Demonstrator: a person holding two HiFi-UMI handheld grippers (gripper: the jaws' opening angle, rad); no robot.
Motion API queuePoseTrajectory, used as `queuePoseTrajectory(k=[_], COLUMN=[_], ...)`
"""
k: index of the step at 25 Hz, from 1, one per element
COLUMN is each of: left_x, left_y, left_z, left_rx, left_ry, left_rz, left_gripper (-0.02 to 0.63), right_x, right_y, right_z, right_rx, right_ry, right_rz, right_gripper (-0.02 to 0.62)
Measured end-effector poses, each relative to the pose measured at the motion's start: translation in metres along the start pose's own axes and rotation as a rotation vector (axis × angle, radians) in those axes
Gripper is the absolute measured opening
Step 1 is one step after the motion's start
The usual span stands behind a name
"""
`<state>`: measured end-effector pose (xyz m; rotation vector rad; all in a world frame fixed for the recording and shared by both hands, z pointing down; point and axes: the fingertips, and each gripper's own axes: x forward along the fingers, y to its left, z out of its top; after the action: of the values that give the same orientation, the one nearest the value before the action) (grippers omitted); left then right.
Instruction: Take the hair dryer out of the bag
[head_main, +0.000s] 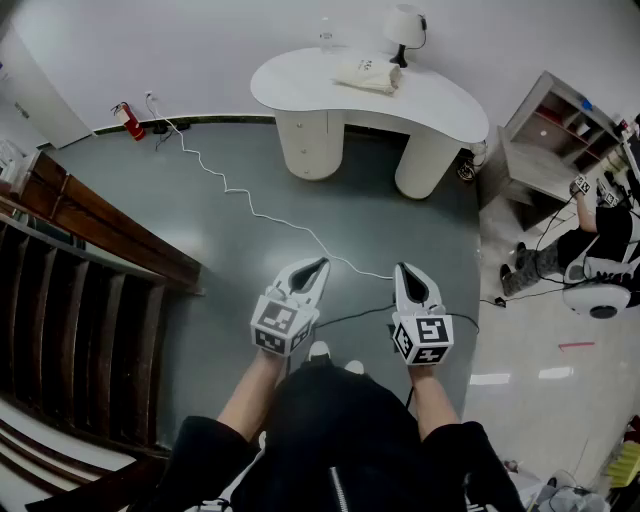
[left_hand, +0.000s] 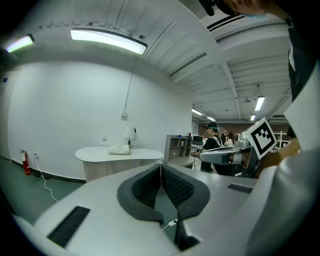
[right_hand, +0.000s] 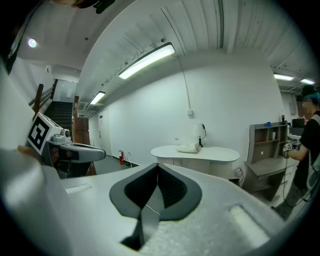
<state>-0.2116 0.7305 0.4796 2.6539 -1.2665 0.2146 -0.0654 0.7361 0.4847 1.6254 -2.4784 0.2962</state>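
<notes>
A cream cloth bag (head_main: 368, 75) lies on the white curved table (head_main: 300, 85) across the room; no hair dryer shows. The bag (left_hand: 120, 149) looks small and far in the left gripper view, and the bag (right_hand: 189, 148) is likewise distant in the right gripper view. My left gripper (head_main: 322, 263) and right gripper (head_main: 403, 268) are held side by side in front of the person's body, well short of the table. Both point toward it. The left gripper (left_hand: 161, 165) has its jaws together with nothing between them, and so does the right gripper (right_hand: 157, 164).
A lamp (head_main: 403, 25) and a small glass (head_main: 326, 35) stand on the table. A white cable (head_main: 260, 215) runs over the grey floor. A wooden stair railing (head_main: 100, 230) is on the left. On the right are a shelf unit (head_main: 555, 130) and another person (head_main: 600, 240).
</notes>
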Motion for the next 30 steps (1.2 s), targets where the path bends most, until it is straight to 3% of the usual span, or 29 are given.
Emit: queuePoseTrajectory(k=[19, 30], left_x=[0.015, 0.059], left_y=[0.018, 0.03], left_z=[-0.001, 0.003], left_rx=[0.005, -0.004], left_ry=[0.018, 0.027], left_rz=[-0.074, -0.097], left_gripper=[0.014, 0.014], right_x=[0.019, 0.048], right_y=[0.0, -0.023], right_z=[0.006, 0.011], right_rx=[0.041, 0.063], right_ry=[-0.032, -0.039], right_rz=[-0.042, -0.041], right_gripper=[0.006, 0.005])
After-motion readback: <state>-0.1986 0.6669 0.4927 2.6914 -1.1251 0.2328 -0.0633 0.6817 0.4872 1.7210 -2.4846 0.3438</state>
